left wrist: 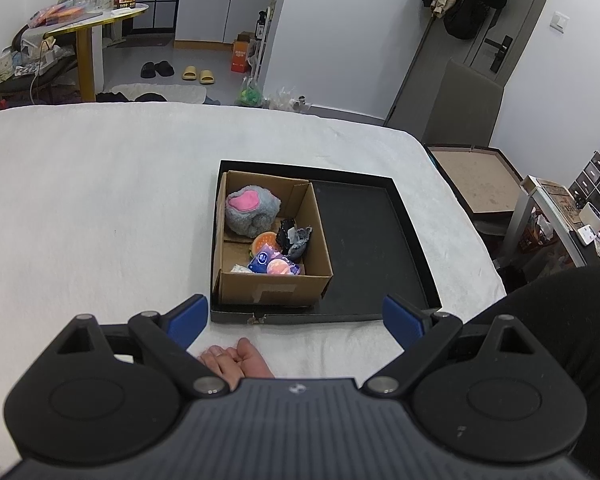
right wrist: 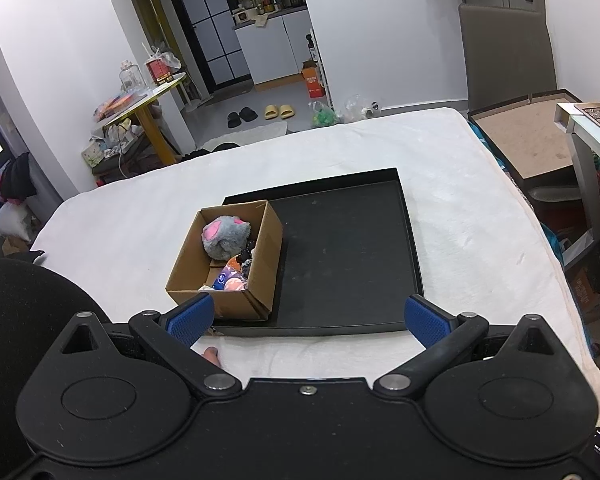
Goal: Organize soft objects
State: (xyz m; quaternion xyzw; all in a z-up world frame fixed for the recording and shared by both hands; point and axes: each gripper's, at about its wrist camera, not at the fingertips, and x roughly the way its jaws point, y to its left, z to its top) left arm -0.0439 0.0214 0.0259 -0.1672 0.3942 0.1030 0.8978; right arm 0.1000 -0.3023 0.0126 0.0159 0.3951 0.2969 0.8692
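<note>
A cardboard box [left wrist: 274,287] [right wrist: 188,280] stands in the left part of a shallow black tray [left wrist: 364,240] [right wrist: 348,256] on a white-covered bed. Inside lie a grey plush with a pink patch [left wrist: 251,210] [right wrist: 225,236], an orange squishy toy [left wrist: 265,243], dark fabric pieces [left wrist: 294,238], and a blue packet [left wrist: 262,261] [right wrist: 220,280]. My left gripper [left wrist: 296,318] hangs open just short of the tray's near edge, nothing between its blue pads. My right gripper [right wrist: 306,318] is also open and empty, near the tray's front edge.
The white bed cover [left wrist: 100,200] [right wrist: 480,184] spreads wide around the tray. A person's hand [left wrist: 236,360] rests on it below the left gripper. A brown board [left wrist: 476,176] [right wrist: 536,140] and shelves stand to the right, a yellow-legged table [left wrist: 88,28] at far left.
</note>
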